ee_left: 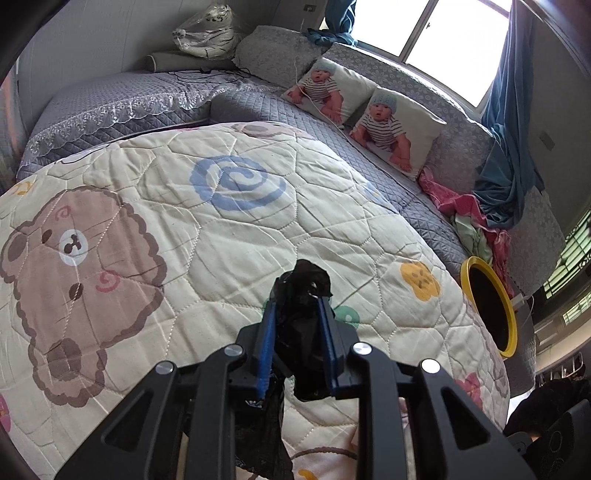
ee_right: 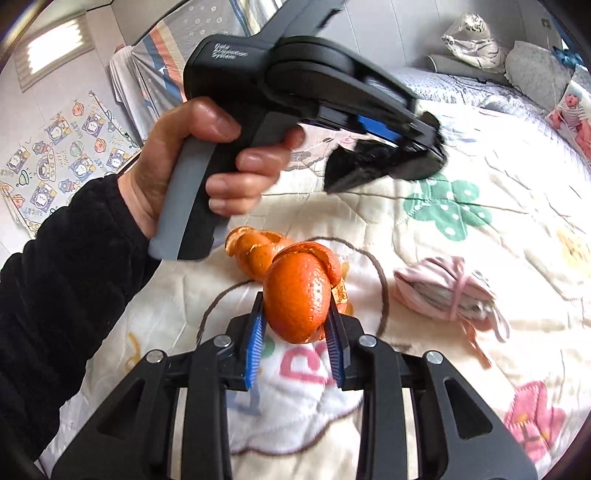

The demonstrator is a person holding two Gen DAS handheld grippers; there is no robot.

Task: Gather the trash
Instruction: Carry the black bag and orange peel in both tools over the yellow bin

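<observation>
My left gripper [ee_left: 297, 295] is shut on a crumpled black plastic bag [ee_left: 303, 332], held above the cartoon quilt [ee_left: 221, 229]. From the right wrist view the same left gripper [ee_right: 424, 144] shows with the black bag [ee_right: 354, 166] hanging from it, a hand [ee_right: 207, 162] on its grip. My right gripper [ee_right: 297, 310] is shut on an orange peel [ee_right: 299, 295], lifted just off the quilt [ee_right: 461, 332]; a second curl of peel [ee_right: 251, 247] trails behind it. A yellow-rimmed bin [ee_left: 487, 306] stands at the bed's right edge.
A pink bundle of cloth tied with a band [ee_right: 447, 291] lies on the quilt to the right of the peel. Two baby-print pillows [ee_left: 391, 129], a grey cushion [ee_left: 277, 51] and a bagged plush tiger [ee_left: 207, 33] line the far side. A blue curtain [ee_left: 506, 147] hangs by the window.
</observation>
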